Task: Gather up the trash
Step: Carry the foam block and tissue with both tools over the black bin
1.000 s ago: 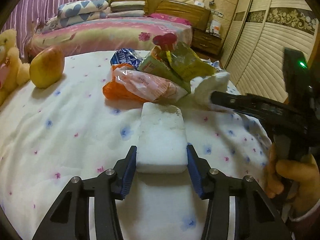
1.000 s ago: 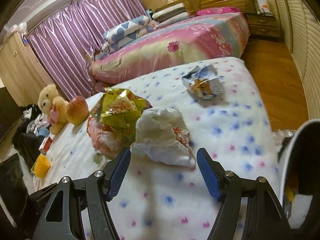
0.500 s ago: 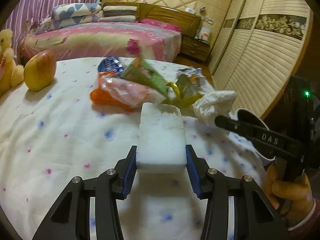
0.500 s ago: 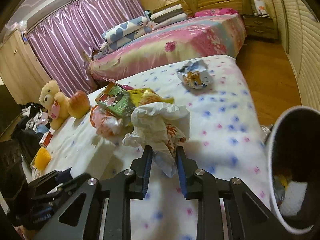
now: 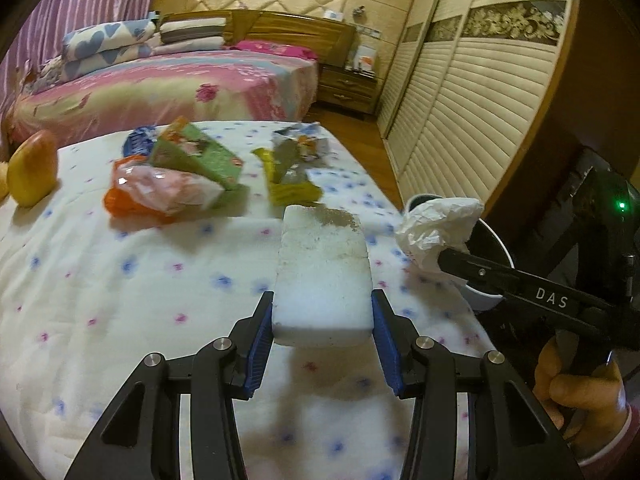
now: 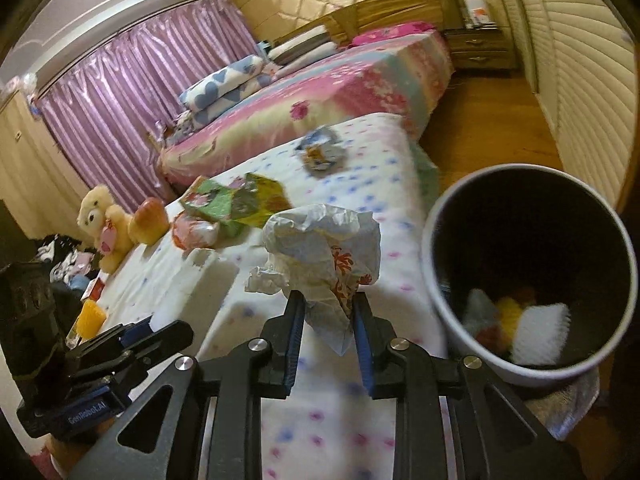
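While the "DAS"-marked right gripper [image 6: 324, 328] pinches crumpled paper [image 6: 320, 248], the left gripper [image 5: 322, 336] clamps a white foam block [image 5: 322, 276] — "GenRobot.AI" labelled.

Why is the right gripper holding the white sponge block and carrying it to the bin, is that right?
Not quite. The right gripper has its fingers shut on crumpled white paper, not the sponge block, beside the bin; the right wrist view shows it. The sponge block is in the left gripper.
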Tool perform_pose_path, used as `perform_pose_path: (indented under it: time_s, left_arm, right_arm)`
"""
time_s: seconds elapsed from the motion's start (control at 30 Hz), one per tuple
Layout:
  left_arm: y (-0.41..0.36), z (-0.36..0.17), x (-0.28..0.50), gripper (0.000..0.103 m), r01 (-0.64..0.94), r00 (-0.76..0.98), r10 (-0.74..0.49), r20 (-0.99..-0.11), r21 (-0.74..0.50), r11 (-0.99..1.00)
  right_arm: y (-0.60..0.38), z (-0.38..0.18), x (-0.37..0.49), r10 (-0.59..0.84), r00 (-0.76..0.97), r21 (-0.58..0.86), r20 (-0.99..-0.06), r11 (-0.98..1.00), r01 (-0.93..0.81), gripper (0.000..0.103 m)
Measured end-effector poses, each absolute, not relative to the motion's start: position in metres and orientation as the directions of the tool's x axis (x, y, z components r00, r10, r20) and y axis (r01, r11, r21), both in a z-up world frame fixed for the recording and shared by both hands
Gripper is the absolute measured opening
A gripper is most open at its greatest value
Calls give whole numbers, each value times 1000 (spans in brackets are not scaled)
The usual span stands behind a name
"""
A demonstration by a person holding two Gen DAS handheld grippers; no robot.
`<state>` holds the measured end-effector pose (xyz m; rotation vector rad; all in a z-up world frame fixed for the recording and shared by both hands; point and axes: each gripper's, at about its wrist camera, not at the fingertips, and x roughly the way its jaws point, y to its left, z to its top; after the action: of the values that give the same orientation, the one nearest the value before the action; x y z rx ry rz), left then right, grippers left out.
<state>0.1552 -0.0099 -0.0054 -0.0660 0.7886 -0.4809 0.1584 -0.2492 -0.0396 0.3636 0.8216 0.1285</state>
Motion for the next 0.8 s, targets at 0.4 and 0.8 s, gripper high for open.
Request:
perform_pose_path:
  time_s: [0.4,0.8]
  left_arm:
    - [-67,-7,166,45,474,567,-473,-674,-202,857]
    - [-118,-13,189,45,533,539,-492,-684,-176,827]
  right_arm:
    - [-309,-40,125,170,705,375,-689,915,146,24]
    - [-350,-40,112,93,716,369,-692,898,239,25]
